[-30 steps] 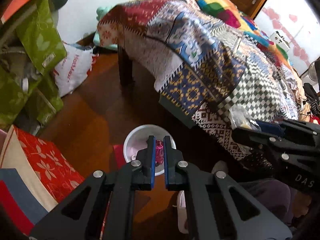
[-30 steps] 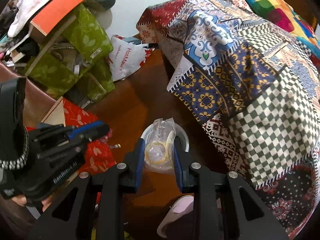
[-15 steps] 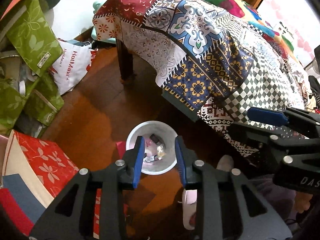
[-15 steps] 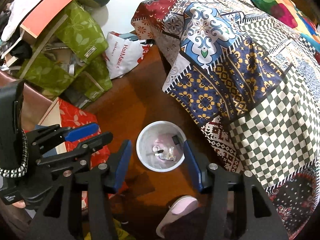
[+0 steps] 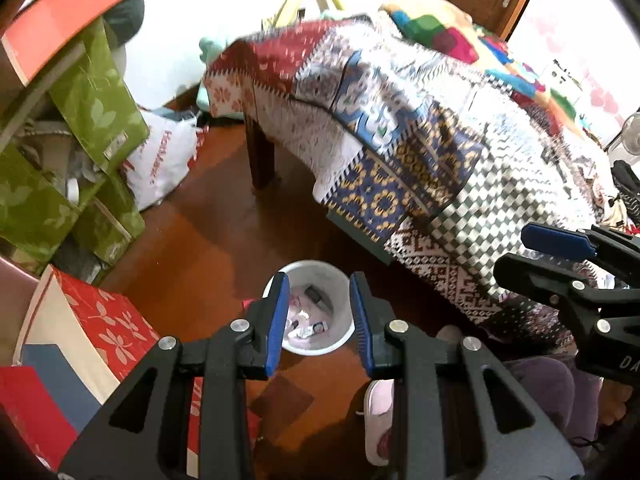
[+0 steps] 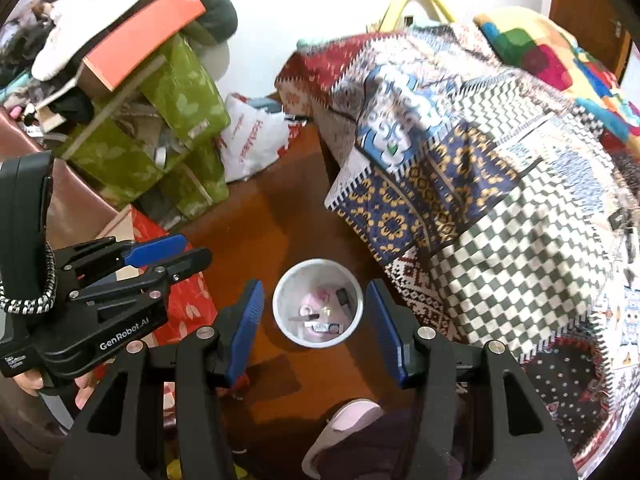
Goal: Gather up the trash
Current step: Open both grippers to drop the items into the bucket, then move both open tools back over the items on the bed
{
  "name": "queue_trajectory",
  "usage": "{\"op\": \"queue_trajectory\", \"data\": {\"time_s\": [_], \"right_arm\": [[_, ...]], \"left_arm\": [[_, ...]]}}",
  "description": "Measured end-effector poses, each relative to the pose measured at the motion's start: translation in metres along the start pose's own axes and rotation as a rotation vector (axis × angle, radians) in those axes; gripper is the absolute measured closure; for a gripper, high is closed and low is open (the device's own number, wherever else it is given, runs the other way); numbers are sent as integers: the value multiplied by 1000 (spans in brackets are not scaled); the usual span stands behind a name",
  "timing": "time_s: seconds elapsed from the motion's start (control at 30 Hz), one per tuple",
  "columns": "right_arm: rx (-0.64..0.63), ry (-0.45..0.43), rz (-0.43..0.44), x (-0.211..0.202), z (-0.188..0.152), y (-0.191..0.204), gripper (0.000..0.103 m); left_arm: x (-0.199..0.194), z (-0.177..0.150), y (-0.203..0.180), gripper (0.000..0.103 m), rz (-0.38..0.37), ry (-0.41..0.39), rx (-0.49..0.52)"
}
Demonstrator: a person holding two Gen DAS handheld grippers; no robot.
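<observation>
A small white trash bin [image 5: 310,266] [image 6: 318,263] stands on the dark wooden floor, straight below both grippers. Inside it lie several scraps of trash [image 6: 320,322], wrappers and small dark bits on something pink. My left gripper [image 5: 320,285] hangs above the bin with its blue pads apart and nothing between them. My right gripper [image 6: 315,287] hangs above it too, spread wider and just as empty. Each wrist view shows the other gripper at its edge: the right gripper [image 5: 538,250] and the left gripper [image 6: 188,251], held by a hand.
A bed under a patchwork blanket [image 6: 460,168] overhangs the floor right of the bin. Green boxes [image 5: 92,108], a white plastic bag [image 5: 160,168] and a red floral box [image 5: 108,320] crowd the left. A pink slipper [image 6: 348,416] lies near the bin.
Both grippers have let go: the pink wrapper left the left one and the clear bag left the right one. Both have opened and risen above the bin.
</observation>
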State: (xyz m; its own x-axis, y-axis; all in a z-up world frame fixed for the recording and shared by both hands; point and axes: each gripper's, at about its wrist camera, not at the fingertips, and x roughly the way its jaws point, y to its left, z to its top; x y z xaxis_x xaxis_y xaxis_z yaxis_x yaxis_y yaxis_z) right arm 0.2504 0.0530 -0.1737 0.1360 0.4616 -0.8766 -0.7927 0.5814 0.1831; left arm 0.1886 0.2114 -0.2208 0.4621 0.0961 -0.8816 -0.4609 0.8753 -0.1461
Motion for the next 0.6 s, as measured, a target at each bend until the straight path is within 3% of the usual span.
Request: {"op": "queue_trajectory", "data": {"time_s": [0.4,0.6], "right_arm": [[31,-207,-97,-97,-15,-23,53],[69,-298,-144,-141,-28,-47,53]], "left_arm": [[-77,13,-65,73,-19,-184,107],[-98,22,-107,73,-50,-236,161]]}}
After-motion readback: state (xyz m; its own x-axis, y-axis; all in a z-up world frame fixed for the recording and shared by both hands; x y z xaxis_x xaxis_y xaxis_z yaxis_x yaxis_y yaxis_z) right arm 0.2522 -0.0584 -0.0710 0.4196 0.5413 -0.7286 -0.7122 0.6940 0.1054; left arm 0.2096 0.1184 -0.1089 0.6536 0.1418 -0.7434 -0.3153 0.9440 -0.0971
